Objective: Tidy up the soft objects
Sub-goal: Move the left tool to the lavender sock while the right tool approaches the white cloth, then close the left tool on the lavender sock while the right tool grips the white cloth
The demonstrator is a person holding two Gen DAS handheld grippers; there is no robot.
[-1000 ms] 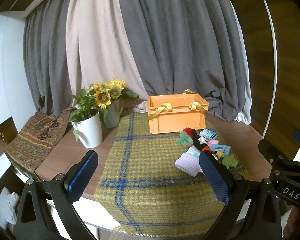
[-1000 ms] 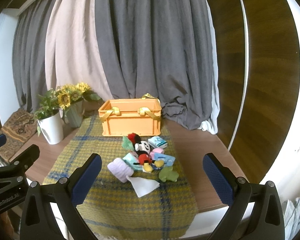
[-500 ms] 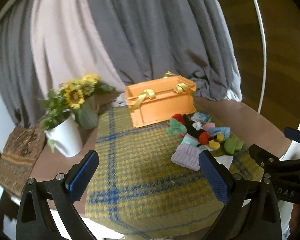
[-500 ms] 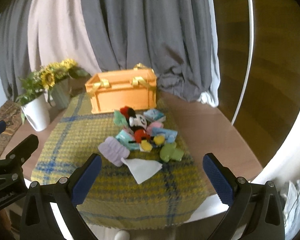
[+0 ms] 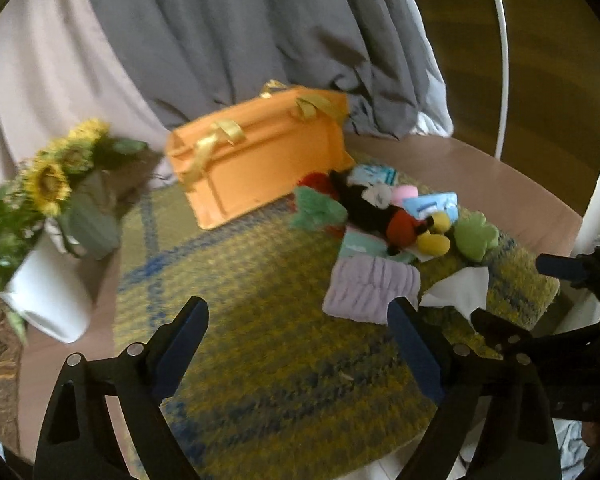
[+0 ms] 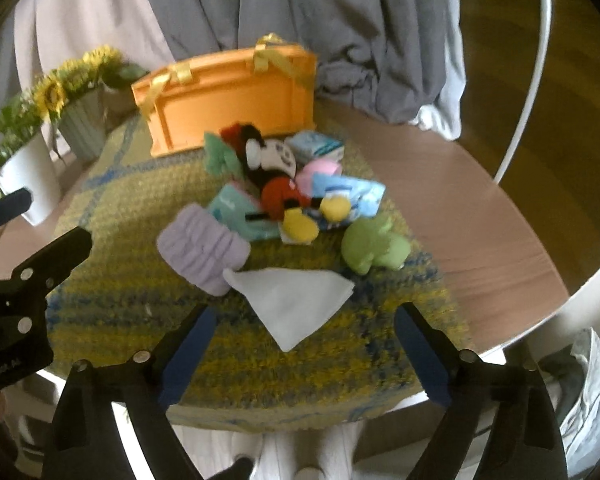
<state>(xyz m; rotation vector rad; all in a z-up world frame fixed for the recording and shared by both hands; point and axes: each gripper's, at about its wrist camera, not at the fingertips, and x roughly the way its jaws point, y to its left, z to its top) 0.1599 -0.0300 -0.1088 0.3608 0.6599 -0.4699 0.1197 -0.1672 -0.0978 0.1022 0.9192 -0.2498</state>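
Note:
A pile of soft things lies on a yellow-blue plaid cloth [image 6: 120, 304] in front of an orange crate [image 6: 228, 96]: a mouse plush [image 6: 276, 176], a lilac knit piece [image 6: 202, 250], a white cloth [image 6: 296, 304], a green plush [image 6: 374, 246], and tissue packs [image 6: 352, 194]. The pile also shows in the left wrist view, with the plush [image 5: 384, 216], lilac piece [image 5: 370, 290] and crate [image 5: 260, 160]. My left gripper [image 5: 300, 348] is open and empty above the cloth, left of the pile. My right gripper [image 6: 304, 352] is open and empty just short of the white cloth.
A white pot with sunflowers [image 5: 46, 292] and a grey-green vase [image 5: 94, 224] stand left of the crate. Grey and beige curtains [image 6: 340, 20] hang behind. The wooden round table [image 6: 460, 200] edge curves on the right.
Both grippers have moved forward and down toward the pile, which now looks much larger. Both stay open and empty.

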